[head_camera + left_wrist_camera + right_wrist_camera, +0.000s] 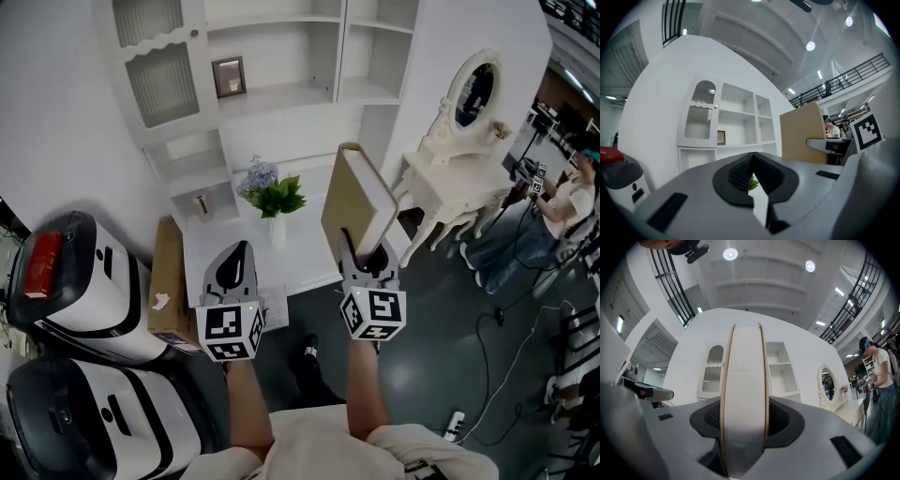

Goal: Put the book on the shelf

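Note:
A thick book (354, 202) with tan covers and a white page block stands upright, clamped at its lower end in my right gripper (367, 255). In the right gripper view the book (744, 394) fills the gap between both pads, page edge toward the camera. My left gripper (234, 265) hangs beside it to the left, its jaws closed together with nothing between them; the left gripper view shows the pads (740, 176) meeting. The white shelf unit (281, 66) stands ahead against the wall, its open compartments mostly bare. The book (802, 133) also shows at the right of the left gripper view.
A small picture frame (229, 76) sits on one shelf. A low white table (216, 248) holds a vase of flowers (272, 199). A cardboard box (167, 281) and two white machines (75, 281) stand left. A white dressing table (464, 169) and a person (562, 202) are right.

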`<state>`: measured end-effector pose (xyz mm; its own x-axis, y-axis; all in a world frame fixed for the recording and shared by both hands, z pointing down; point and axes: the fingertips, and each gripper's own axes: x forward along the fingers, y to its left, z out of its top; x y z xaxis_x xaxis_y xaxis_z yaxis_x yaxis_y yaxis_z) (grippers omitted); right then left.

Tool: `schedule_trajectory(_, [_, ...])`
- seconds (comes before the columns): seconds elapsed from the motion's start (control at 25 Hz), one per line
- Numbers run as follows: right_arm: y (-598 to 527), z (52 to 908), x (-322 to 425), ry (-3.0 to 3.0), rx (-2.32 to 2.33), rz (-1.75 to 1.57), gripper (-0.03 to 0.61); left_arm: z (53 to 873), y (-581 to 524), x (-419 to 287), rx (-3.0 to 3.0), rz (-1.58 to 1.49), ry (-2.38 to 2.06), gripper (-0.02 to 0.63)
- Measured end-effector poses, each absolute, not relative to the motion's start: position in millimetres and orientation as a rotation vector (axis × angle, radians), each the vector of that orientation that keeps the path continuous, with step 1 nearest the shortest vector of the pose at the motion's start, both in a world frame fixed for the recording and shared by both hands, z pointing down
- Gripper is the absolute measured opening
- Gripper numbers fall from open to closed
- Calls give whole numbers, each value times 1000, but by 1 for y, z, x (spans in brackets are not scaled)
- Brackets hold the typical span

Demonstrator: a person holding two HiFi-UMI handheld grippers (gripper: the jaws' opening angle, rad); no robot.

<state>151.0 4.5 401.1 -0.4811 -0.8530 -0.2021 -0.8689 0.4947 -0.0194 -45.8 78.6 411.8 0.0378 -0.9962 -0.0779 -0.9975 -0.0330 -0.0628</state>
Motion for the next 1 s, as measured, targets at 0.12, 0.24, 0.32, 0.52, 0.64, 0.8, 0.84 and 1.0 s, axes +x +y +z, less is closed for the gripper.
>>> schedule_trajectory(0.12, [-15, 402, 135, 2565, -1466, 119, 233, 407, 60, -55, -2197, 36, 2106, 17])
schedule_trajectory(0.24, [-39, 398, 127, 2570, -1459, 114, 233, 399, 36, -55, -2218, 41, 2073, 17])
schedule_trajectory(0.32, [-57, 394, 121, 2572, -1456, 117, 233, 393, 20, -57, -2218, 44, 2062, 17])
schedule_trajectory(0.52, [-106, 380, 105, 2560, -1429, 117, 233, 378, -24, -77, -2187, 80, 2082, 17])
schedule_trajectory(0.64, [-140, 373, 92, 2556, -1411, 106, 233, 371, -54, -89, -2183, 68, 2091, 17])
schedule_trajectory(0.8, [-182, 367, 74, 2577, -1383, 100, 233, 363, -101, -101, -2177, 49, 2096, 17])
schedule_trajectory(0.84, [-193, 365, 72, 2578, -1379, 102, 233, 361, -114, -102, -2178, 44, 2091, 17])
schedule_trajectory(1.0, [-243, 359, 74, 2555, -1388, 97, 233, 348, -167, -103, -2180, 28, 2061, 17])
